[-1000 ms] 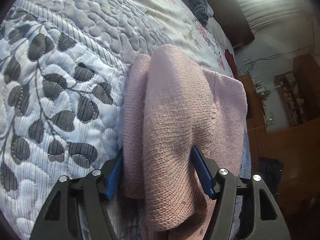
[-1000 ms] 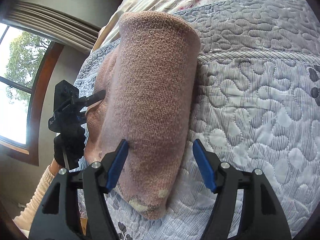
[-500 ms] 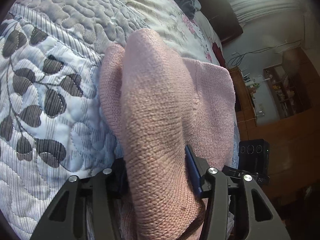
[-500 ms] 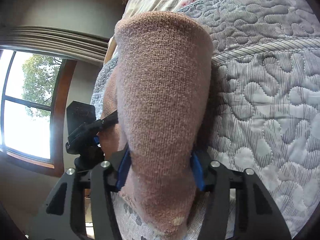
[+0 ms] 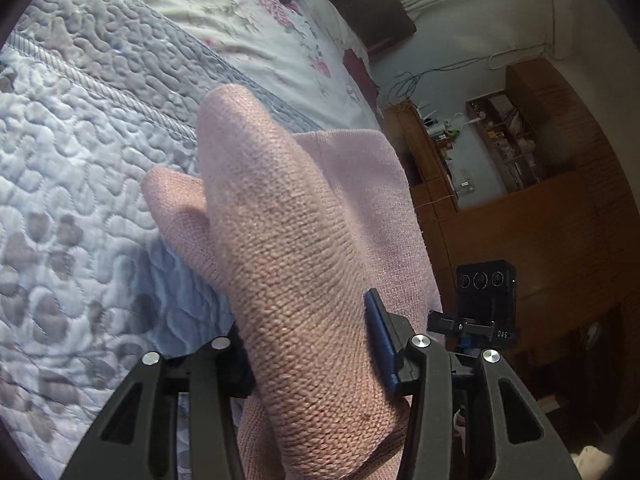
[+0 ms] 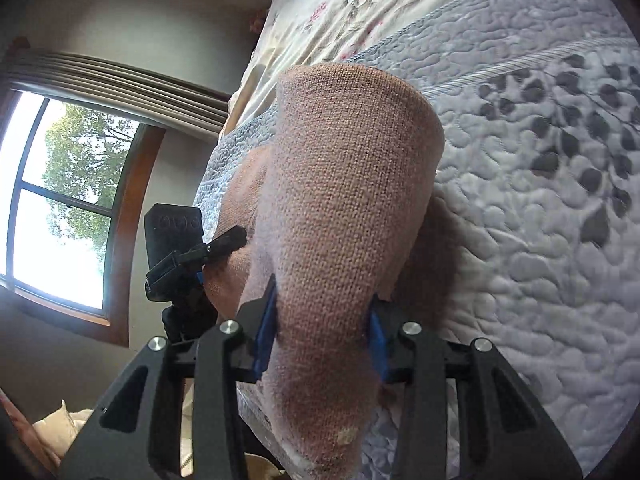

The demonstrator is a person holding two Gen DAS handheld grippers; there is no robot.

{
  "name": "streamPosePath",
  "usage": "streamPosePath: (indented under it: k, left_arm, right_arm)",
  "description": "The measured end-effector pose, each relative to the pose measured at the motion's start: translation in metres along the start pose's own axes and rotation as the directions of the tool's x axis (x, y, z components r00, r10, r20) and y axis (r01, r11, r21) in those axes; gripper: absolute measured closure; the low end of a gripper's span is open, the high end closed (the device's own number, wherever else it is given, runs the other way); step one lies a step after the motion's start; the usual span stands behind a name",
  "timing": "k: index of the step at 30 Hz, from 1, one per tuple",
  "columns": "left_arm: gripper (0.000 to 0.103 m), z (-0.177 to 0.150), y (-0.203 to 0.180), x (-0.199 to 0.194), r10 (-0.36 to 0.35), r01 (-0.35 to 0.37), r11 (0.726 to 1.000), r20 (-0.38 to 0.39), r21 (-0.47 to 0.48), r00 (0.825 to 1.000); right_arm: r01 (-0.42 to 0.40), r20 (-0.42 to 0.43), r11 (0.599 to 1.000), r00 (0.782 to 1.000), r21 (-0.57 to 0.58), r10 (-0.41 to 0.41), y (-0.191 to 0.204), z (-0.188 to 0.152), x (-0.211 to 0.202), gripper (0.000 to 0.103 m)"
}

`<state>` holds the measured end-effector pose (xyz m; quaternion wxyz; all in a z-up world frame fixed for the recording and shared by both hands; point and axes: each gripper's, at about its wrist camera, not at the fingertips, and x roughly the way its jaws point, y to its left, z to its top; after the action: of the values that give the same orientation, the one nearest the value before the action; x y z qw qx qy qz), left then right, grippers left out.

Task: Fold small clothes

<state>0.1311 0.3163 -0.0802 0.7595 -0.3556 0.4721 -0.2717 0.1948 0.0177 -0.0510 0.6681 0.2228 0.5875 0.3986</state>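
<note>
**Both jaws clamped on the pink knit, fold edge raised**

While each pair of jaws grips one end of the same near edge, the small pink knitted garment (image 5: 304, 264) bulges forward between the blue pads and rises off the pale blue quilted bedspread (image 5: 80, 168). The left gripper (image 5: 316, 356) is closed down onto a thick bunch of the knit, its pads pressed into the fabric on both sides. The right gripper (image 6: 322, 334) is likewise squeezed onto its own bunch of the garment (image 6: 344, 208), nothing else held.

From either pair of jaws the cloth runs straight ahead, away from the person, with its far portion resting flat on the bedspread (image 6: 540, 208). Its long axis lies across the two grippers; seen from the right wrist, the left gripper (image 6: 224, 246) sits just to the side, on the same edge. Neither is clearly nearer the far hem, so the coming fold likely needs both to carry the lifted edge forward together, level, over the flat part.
</note>
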Motion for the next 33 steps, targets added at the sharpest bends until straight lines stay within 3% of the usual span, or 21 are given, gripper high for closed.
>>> streamPosePath:
  k: [3, 10, 12, 15, 18, 21, 25, 29, 31, 33]
  left_arm:
    - [0.057, -0.016, -0.004, 0.024, -0.003, 0.002, 1.000, -0.038, -0.006, 0.999]
    - [0.057, -0.037, 0.031, 0.038, 0.096, -0.096, 0.995, -0.047, -0.014, 0.994]
    - [0.056, -0.043, 0.041, 0.033, 0.097, -0.098, 0.995, -0.043, -0.017, 0.994]
    - [0.056, -0.046, 0.029, 0.025, 0.166, -0.165, 0.986, -0.031, 0.022, 0.986]
    - [0.057, -0.055, 0.006, 0.006, 0.271, -0.272, 0.959, 0.022, 0.083, 0.962]
    - [0.056, -0.076, -0.021, -0.015, 0.371, -0.384, 0.908, 0.105, 0.168, 0.923]
    - [0.054, -0.103, -0.059, -0.025, 0.418, -0.452, 0.858, 0.181, 0.245, 0.890]
    - [0.053, -0.133, -0.073, -0.012, 0.436, -0.465, 0.850, 0.165, 0.247, 0.885]
    - [0.053, -0.146, -0.070, -0.004, 0.478, -0.501, 0.828, 0.151, 0.251, 0.865]
    - [0.053, -0.151, -0.057, 0.000, 0.505, -0.520, 0.828, 0.124, 0.210, 0.854]
  right_arm:
    - [0.029, 0.017, 0.999, 0.999, 0.023, -0.029, -0.018, -0.020, -0.017, 0.065]
    - [0.036, 0.051, 0.997, 0.998, 0.074, -0.040, -0.059, -0.053, -0.004, 0.063]
    - [0.021, 0.071, 0.996, 0.997, 0.088, -0.027, -0.064, -0.057, 0.000, 0.056]
    - [0.038, 0.078, 0.995, 0.996, 0.093, -0.046, -0.063, -0.063, -0.002, 0.045]
    - [0.073, 0.082, 0.994, 0.993, 0.077, -0.079, -0.056, -0.078, -0.011, 0.040]
    - [0.087, 0.076, 0.992, 0.993, 0.091, -0.094, -0.051, -0.095, -0.018, 0.038]
    - [0.103, 0.060, 0.991, 0.992, 0.084, -0.108, -0.053, -0.118, -0.030, 0.039]
    - [0.142, 0.082, 0.987, 0.986, 0.070, -0.148, -0.046, -0.138, -0.029, 0.048]
    - [0.150, 0.088, 0.985, 0.984, 0.083, -0.157, -0.049, -0.144, -0.027, 0.051]
    - [0.165, 0.082, 0.981, 0.981, 0.101, -0.174, -0.056, -0.158, -0.030, 0.063]
